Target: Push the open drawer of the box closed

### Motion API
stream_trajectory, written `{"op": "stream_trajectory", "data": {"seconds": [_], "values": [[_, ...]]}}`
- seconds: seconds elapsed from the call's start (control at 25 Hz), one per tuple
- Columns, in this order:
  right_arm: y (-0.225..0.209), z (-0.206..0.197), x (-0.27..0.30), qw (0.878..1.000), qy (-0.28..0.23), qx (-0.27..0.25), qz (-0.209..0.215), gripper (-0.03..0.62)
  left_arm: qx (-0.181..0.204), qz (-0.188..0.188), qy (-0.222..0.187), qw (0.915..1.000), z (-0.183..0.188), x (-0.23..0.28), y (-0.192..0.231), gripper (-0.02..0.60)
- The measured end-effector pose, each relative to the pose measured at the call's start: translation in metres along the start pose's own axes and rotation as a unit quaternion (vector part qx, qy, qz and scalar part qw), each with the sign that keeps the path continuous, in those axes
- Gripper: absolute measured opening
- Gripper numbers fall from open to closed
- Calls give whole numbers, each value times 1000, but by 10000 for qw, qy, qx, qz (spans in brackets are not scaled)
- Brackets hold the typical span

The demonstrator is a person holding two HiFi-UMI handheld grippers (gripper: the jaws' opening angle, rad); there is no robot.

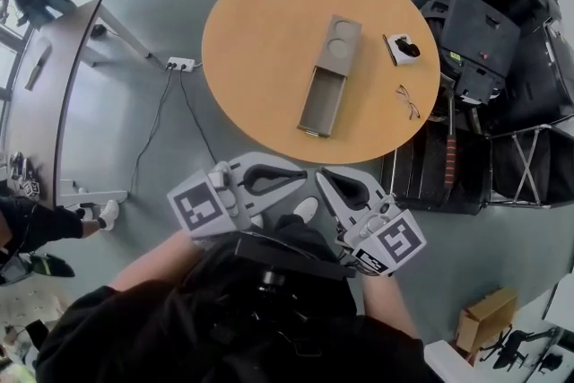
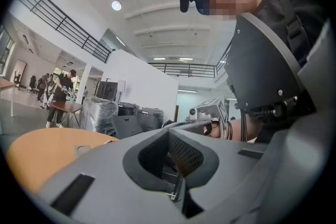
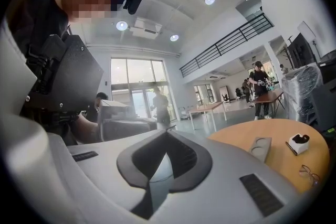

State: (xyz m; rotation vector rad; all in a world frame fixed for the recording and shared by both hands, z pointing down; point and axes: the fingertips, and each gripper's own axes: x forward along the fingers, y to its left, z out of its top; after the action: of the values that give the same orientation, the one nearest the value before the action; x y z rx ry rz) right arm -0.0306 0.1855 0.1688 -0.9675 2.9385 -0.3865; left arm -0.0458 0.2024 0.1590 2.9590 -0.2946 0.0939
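Note:
A long grey box [image 1: 337, 46] lies on the round wooden table [image 1: 260, 40], with its drawer [image 1: 323, 103] pulled out toward the table's near edge. The box has two round recesses on top. It also shows small in the right gripper view, as the box [image 3: 261, 147], and faintly in the left gripper view, as the box [image 2: 83, 150]. Both grippers hang close to the person's body, short of the table and well away from the box. My left gripper [image 1: 301, 179] [image 2: 169, 132] is shut on nothing. My right gripper [image 1: 323, 180] [image 3: 167, 134] is shut too, its tips next to the left's.
A small white block [image 1: 404, 47] [image 3: 298, 143] with a black item and a pair of glasses [image 1: 407, 101] [image 3: 310, 174] lie on the table's right side. Black cases [image 1: 484, 40] and a rack [image 1: 430, 170] stand at the right. A power strip [image 1: 180, 63] lies on the floor at the left.

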Motion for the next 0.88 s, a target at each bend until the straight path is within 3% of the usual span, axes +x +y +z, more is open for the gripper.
{"op": "stream_trajectory", "data": {"seconds": [0.32, 0.6, 0.88], "values": [[-70, -24, -8, 9995, 159, 220, 169, 21, 270, 176, -145, 9994, -8, 49, 27, 28], [-116, -92, 17, 9967, 479, 640, 114, 21, 142, 577, 80, 9982, -44, 59, 61, 29], [-158, -161, 49, 9885, 501, 1422, -80, 21, 70, 649, 279, 9975, -97, 65, 103, 29]]}}
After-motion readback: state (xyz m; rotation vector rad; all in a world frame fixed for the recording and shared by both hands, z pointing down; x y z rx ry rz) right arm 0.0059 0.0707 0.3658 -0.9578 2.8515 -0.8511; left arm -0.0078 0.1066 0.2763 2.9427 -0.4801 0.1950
